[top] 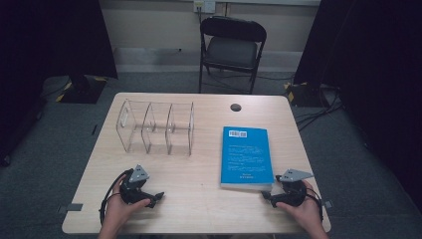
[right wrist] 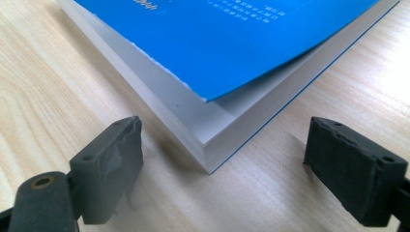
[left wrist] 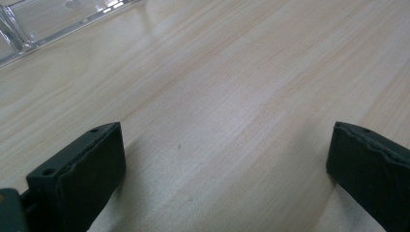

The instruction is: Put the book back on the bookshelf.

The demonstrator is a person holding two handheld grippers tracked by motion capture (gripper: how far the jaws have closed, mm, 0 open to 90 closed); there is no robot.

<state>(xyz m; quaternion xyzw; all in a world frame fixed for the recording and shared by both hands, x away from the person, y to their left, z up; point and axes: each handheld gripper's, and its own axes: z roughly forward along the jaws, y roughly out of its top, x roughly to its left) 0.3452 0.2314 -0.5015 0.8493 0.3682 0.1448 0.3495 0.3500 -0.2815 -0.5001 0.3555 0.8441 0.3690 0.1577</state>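
- Blue book (top: 246, 157): lying flat on the wooden table (top: 199, 199), barcode end turned away from the person, white print on the cover.
- Near corner of the book, in the right gripper view (right wrist: 212, 145): top cover lifted slightly off the white page block (a thin gap at the tip), page edges facing the camera.
- Right gripper (top: 267, 195): resting on the table just beside the book's near right corner, pointed at that corner, held by the right hand (top: 303, 209).
- Right jaws: spread wide, released, one on each side of the book's corner but short of it; pads clear of the book, nothing grasped.
- Left gripper (top: 158, 196): on the table well to the left of the book, near the front edge, held by the left hand (top: 119, 209), pointed toward the book's side of the table.
- Left jaws: spread wide, released; bare wood between them in the left gripper view (nothing grasped).
- Clear plastic organizer (top: 155, 128): standing to the left of the book and apart from it, three compartments side by side, all see-through; a corner of its base seen in the left gripper view.
- Round dark grommet (top: 236, 107): set in the tabletop just beyond the book's far end.
- Black folding chair (top: 231, 50): on the floor beyond the book's far end, past the table edge.
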